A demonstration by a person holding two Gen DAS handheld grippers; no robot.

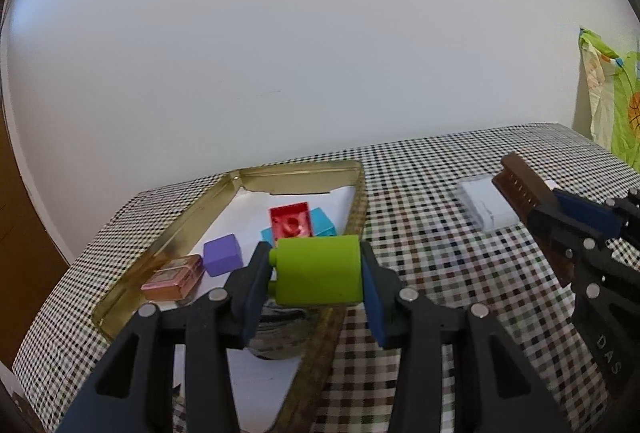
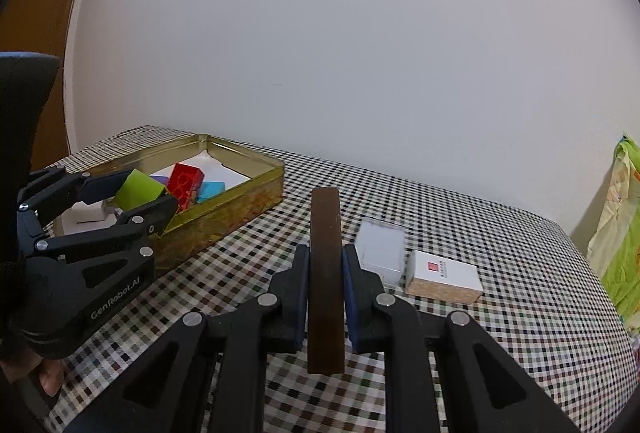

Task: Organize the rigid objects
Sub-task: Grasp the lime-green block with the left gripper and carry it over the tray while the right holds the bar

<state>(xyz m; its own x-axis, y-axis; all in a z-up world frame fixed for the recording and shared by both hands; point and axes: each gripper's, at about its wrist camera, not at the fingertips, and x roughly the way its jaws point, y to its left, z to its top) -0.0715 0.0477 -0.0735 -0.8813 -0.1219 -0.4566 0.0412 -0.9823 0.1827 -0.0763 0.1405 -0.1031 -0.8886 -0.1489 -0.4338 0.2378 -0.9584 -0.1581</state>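
Note:
My left gripper [image 1: 316,275] is shut on a lime green brick [image 1: 320,271], held above the near right edge of a gold tin [image 1: 296,173]. The right wrist view shows the same left gripper [image 2: 136,199] with the green brick [image 2: 138,189] over the tin [image 2: 240,201]. In the tin lie a red brick [image 1: 291,220], a blue brick [image 1: 324,223], a purple cube [image 1: 222,255] and a copper-pink block [image 1: 174,277]. My right gripper [image 2: 326,273] is shut on a flat brown bar [image 2: 326,273], held edge-up above the cloth; the left wrist view shows this bar [image 1: 524,189] at the right.
A checked cloth [image 2: 500,273] covers the table. On it, right of the bar, lie a clear plastic case [image 2: 380,249] and a white box with a cork side [image 2: 442,275]. A green patterned bag [image 2: 624,233] hangs at the far right. A white wall stands close behind.

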